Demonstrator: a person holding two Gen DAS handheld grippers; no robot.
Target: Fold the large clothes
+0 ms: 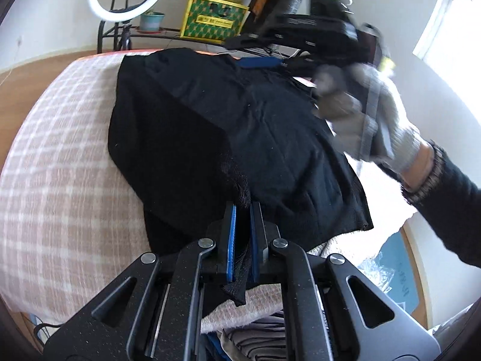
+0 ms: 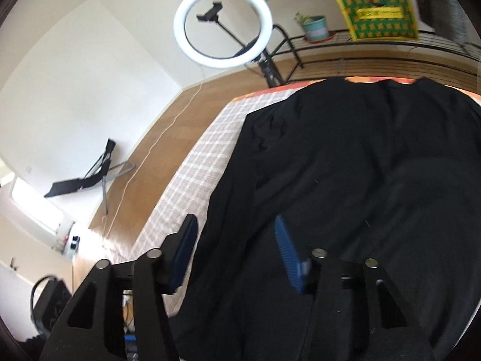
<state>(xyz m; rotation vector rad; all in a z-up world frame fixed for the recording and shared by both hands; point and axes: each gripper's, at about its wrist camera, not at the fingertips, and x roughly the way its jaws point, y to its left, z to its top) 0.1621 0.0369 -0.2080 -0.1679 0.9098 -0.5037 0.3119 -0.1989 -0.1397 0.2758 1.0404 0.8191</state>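
Left gripper (image 1: 242, 225) pinches the black garment's (image 1: 228, 120) ribbed hem at the checked bed's (image 1: 60, 156) near edge; right gripper (image 2: 237, 249) hovers over it, jaws apart.

The garment (image 1: 228, 126) lies spread on the bed (image 1: 60, 156), its near edge in the left gripper (image 1: 242, 219). The right gripper (image 2: 237, 249) hangs over its left part. Beyond the far end, a rack (image 2: 375, 45) carries a plant pot (image 2: 315, 27) left of a box (image 2: 375, 9); the ring light (image 2: 222, 25) stands further left.
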